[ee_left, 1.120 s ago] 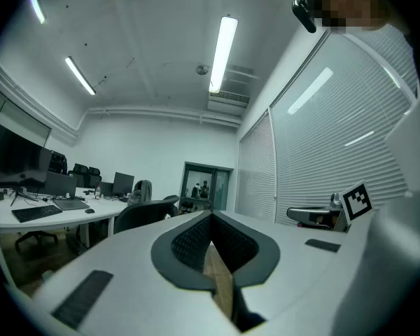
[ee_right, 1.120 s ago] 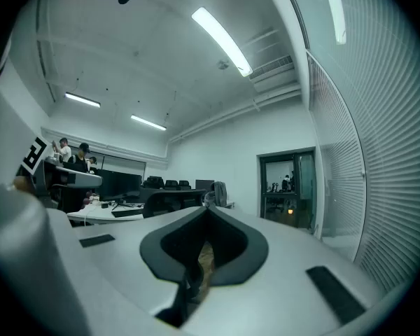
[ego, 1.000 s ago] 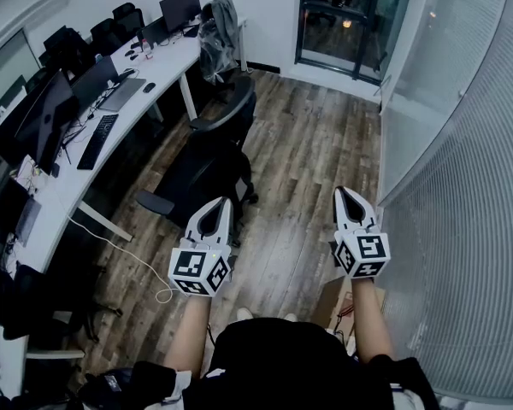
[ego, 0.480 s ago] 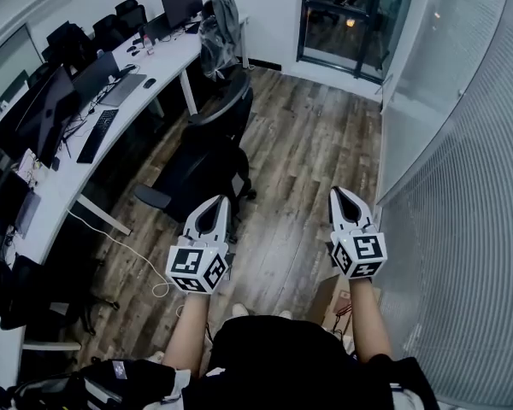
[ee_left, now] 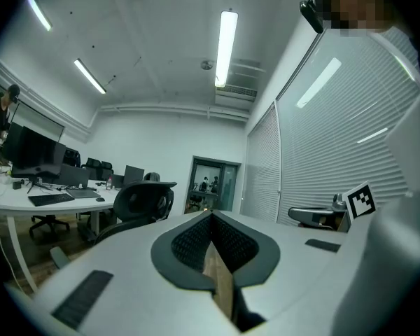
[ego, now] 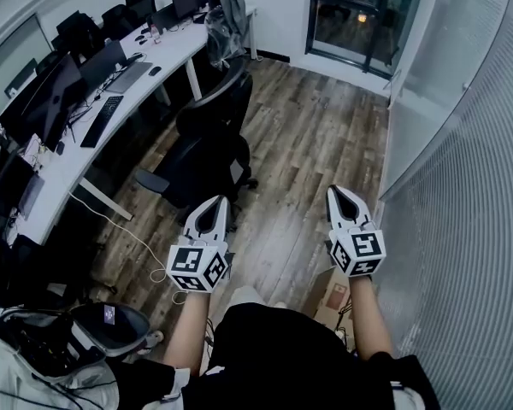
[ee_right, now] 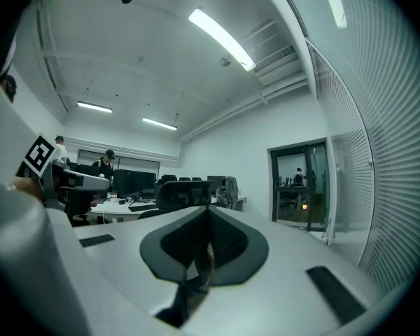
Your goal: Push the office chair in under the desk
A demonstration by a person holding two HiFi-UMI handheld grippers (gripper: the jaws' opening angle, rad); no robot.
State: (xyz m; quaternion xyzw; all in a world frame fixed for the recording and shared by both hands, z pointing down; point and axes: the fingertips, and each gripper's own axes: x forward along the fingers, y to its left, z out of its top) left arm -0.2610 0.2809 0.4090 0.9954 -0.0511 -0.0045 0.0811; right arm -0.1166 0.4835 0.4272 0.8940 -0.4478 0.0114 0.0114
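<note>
Head view: this is the approach step, with no contact yet. The left gripper and right gripper are both held out level in front of the person. Their jaws are pressed together with nothing in either, and both gripper views agree. The chair is black and stands on the wood floor, pulled out from the worktop. It is ahead and left of the left gripper, apart from it. A second chair sits further along the same worktop; I take the nearer one as the target but can't be sure. Next move, as I judge it: close in on the backrest, set the shut grippers against its back or armrests, and shove toward the worktop. The castors may swivel, so the push wants to be square. The white cable trailing on the floor by the worktop leg could catch a wheel. Writing: only square black-and-white markers on the gripper cubes. A cardboard box below the right gripper has a label too small to read. The monitors are dark, and no brand is legible anywhere.
</note>
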